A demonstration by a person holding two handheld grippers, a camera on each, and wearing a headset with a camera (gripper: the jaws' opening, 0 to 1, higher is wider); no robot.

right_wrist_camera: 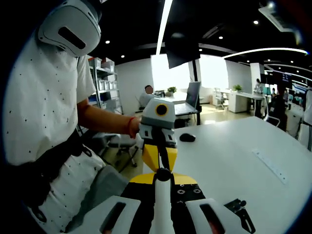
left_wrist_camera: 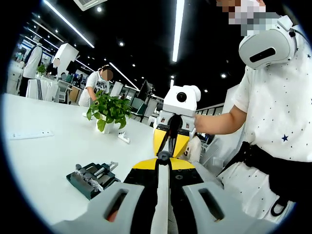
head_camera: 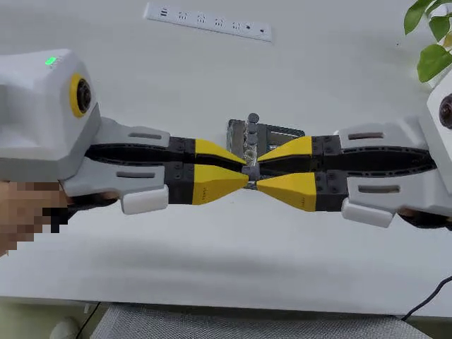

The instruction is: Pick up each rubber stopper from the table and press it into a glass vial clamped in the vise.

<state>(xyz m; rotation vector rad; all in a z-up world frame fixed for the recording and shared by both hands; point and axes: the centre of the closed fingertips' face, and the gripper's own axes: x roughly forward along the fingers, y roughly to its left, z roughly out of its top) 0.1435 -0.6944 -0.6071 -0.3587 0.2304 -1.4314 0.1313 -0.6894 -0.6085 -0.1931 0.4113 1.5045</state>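
Note:
My left gripper comes in from the left and my right gripper from the right; their yellow tips meet above the table. A small dark rubber stopper sits where the tips meet, and both pairs of jaws look shut on it. In the left gripper view the stopper is at my jaw tips, with the right gripper facing me. The right gripper view shows the same stopper. Just behind stands the dark vise with a row of glass vials, several capped by stoppers.
A white power strip lies at the far side of the white table. A potted plant stands at the far right. A black cable hangs off the near table edge. A dark mouse lies on a neighbouring desk.

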